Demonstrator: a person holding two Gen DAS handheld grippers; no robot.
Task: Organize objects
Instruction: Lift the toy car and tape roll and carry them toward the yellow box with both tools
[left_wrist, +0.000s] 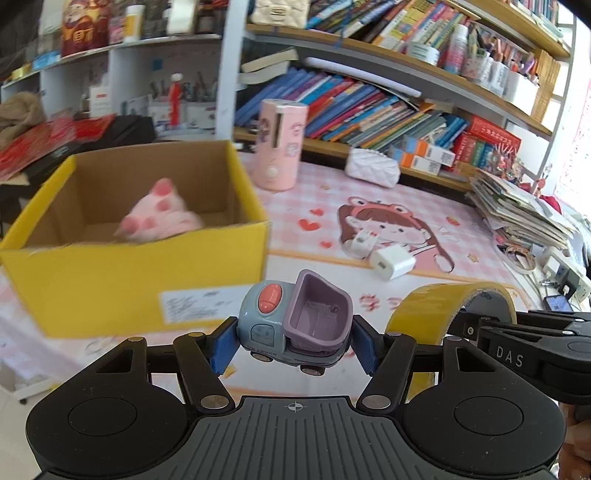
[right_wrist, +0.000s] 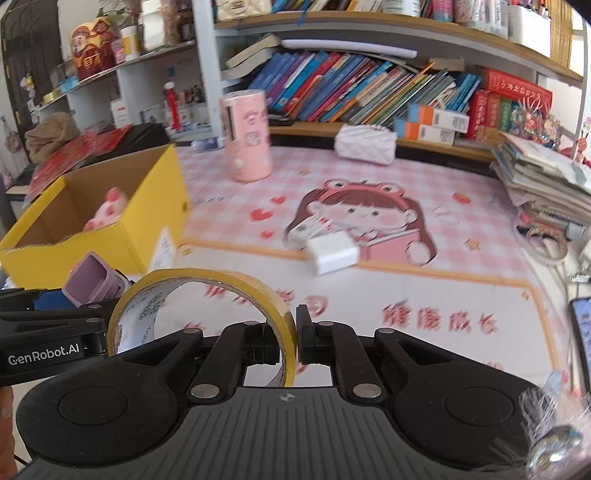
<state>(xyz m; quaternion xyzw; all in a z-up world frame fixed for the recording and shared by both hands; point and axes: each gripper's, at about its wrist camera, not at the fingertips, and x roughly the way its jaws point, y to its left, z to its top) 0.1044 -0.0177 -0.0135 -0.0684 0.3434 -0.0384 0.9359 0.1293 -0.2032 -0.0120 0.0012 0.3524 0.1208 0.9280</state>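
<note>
A small toy truck (left_wrist: 295, 325), blue-grey with a purple bucket and a red button on its cab, is clamped between the blue pads (left_wrist: 223, 345) of the left gripper (left_wrist: 293, 345), whose jaws are set about half apart against the truck's two sides. The truck is held clear of the table mat (left_wrist: 461, 273), with its wheels hanging free. The left gripper is angled downward and forward, toward the near right corner of a yellow cardboard box (left_wrist: 110, 280) standing on the mat at the left. A pink plush toy (left_wrist: 162, 214) is seen lying inside the box. The right gripper (right_wrist: 297, 338) is held just beside the left one, on its right, at a similar downward tilt. Its jaws are closed nearly fully on the wall of a roll of yellow tape (right_wrist: 199, 314), one finger inside the ring and one outside; the roll is carried upright, off the mat. Two white chargers (right_wrist: 325, 243) are left on the mat further ahead, near its middle. A pink cylindrical container (right_wrist: 245, 134) is standing upright behind them, near the bookshelf (right_wrist: 406, 44).
</note>
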